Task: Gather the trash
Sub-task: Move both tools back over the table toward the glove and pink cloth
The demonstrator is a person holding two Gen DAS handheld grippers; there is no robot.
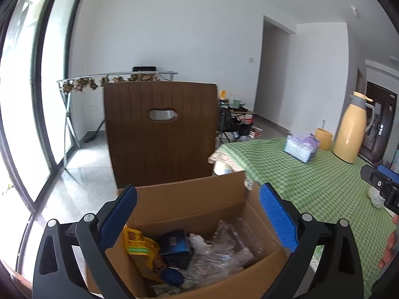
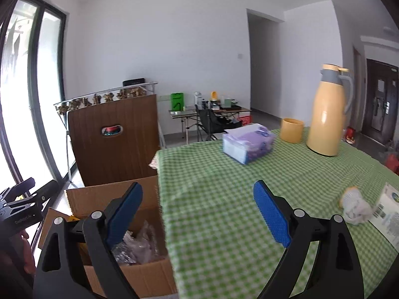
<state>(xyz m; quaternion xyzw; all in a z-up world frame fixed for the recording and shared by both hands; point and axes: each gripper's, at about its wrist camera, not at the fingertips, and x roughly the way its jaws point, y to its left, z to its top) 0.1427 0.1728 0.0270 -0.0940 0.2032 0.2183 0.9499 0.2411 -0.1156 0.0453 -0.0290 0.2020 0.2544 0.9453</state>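
Both the left tongs [image 1: 198, 220] and right tongs [image 2: 198, 214] gape wide and empty; the cardboard box [image 1: 197, 199] holds wrappers, while a crumpled tissue [image 2: 355, 208] at three o'clock on the bench [image 2: 212, 199] remains.

Leaflet [image 2: 387, 218] (edge-cropped), print illegible

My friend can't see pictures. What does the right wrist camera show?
The open, empty right gripper hangs over a green checked table, beside a cardboard box of trash. A crumpled wad, tissue pack, cup and jug sit on the table.
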